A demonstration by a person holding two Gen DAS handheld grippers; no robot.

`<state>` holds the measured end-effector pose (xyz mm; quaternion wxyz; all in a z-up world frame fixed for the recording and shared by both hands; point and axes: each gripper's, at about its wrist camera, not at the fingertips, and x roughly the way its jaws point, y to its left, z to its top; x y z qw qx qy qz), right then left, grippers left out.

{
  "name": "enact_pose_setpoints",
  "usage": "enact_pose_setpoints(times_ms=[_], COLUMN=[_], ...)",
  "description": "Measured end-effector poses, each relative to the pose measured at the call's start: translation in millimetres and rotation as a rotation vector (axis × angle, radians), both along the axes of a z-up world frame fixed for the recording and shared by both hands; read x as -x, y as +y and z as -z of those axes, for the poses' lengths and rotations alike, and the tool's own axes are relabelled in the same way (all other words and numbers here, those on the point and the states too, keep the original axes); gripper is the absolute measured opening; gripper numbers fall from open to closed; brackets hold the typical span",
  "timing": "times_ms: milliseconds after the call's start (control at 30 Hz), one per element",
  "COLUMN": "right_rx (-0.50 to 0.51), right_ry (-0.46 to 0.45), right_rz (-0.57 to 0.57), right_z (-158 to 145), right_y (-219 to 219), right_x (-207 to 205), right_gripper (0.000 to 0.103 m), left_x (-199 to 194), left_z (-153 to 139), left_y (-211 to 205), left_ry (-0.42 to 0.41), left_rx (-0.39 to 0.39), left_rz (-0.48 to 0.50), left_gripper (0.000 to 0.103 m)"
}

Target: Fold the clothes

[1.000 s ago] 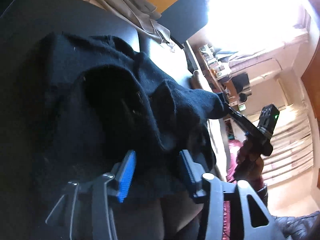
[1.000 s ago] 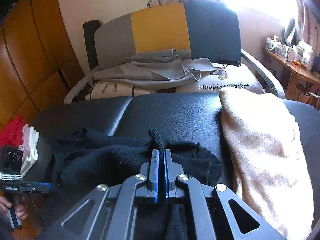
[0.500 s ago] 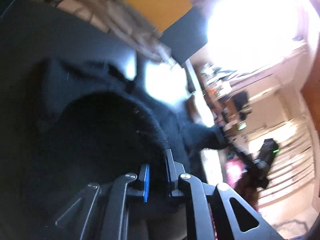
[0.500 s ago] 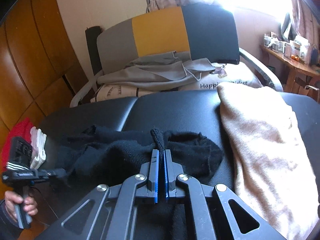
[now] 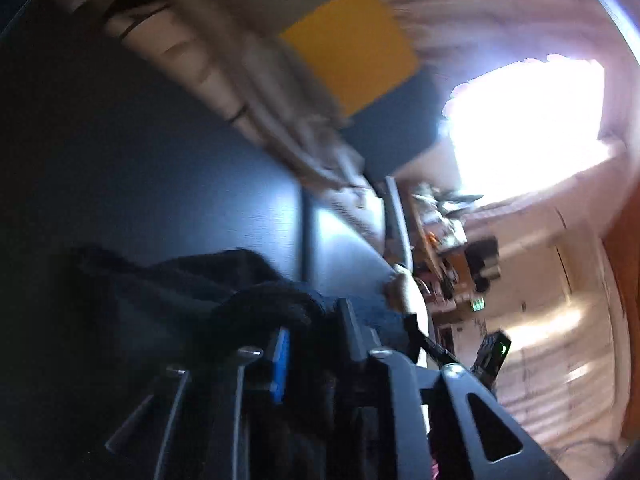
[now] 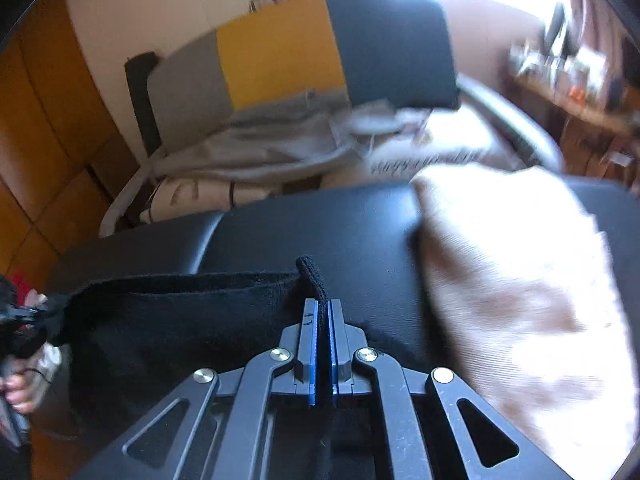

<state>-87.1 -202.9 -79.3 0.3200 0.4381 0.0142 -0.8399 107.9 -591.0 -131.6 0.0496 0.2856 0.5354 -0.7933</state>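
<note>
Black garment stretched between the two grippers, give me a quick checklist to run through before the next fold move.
1. Right gripper clamped on the black garment: ok, a tuft of fabric sticks out past the shut pads.
2. Left gripper grip on the other end: cannot tell; fabric is bunched between its fingers, but its jaws are opening and the view is blurred.
3. Top edge taut between the grippers: ok, it runs nearly straight in the right wrist view.
4. Black cushion bare ahead of the garment: ok.
5. Beige garment apart from the black one: ok, it lies to the right.
6. Whole garment in view: not ok, its lower part is hidden behind the gripper.
</note>
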Motion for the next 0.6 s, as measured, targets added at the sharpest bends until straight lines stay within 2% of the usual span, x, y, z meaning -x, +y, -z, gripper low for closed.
enact_pose_setpoints(times_ms=[67,133,200,267,300,400,600], right_rx=[0.002,0.030,0.049,0.067,0.073,0.076,0.080], right_ry=[-0.036,-0.065,-0.069,-0.087,-0.101,-0.128,-0.176], right_rz=[0.008,0.005,-0.001,-0.020,-0.032,-0.045,-0.063], right_z=[11,16,16,17,20,28,38], right_y=[-3,1,9,21,28,48,78], right_x=[8,7,-2,-17,-27,-53,-91], right_gripper=[0.007,0.008,0.015,0.022,0.024,0.030,0.030], left_x=[-7,-21,-31,-35,-40,-48,-62], left_z=[8,2,-2,-2,-1,4,11], left_y=[-9,-17,-20,-13,-8,8,43], left_ry=[0.008,0.026,-0.005,-0.061,-0.070,-0.083,-0.127], left_rx=[-0.020,0.045,0.147,0.263,0.293,0.327,0.414], left_rz=[-0.035,-0.061,-0.057,-0.014,0.019,0.098,0.209], left_gripper=[0.026,0.028,0.030,0.031,0.033,0.041,0.043])
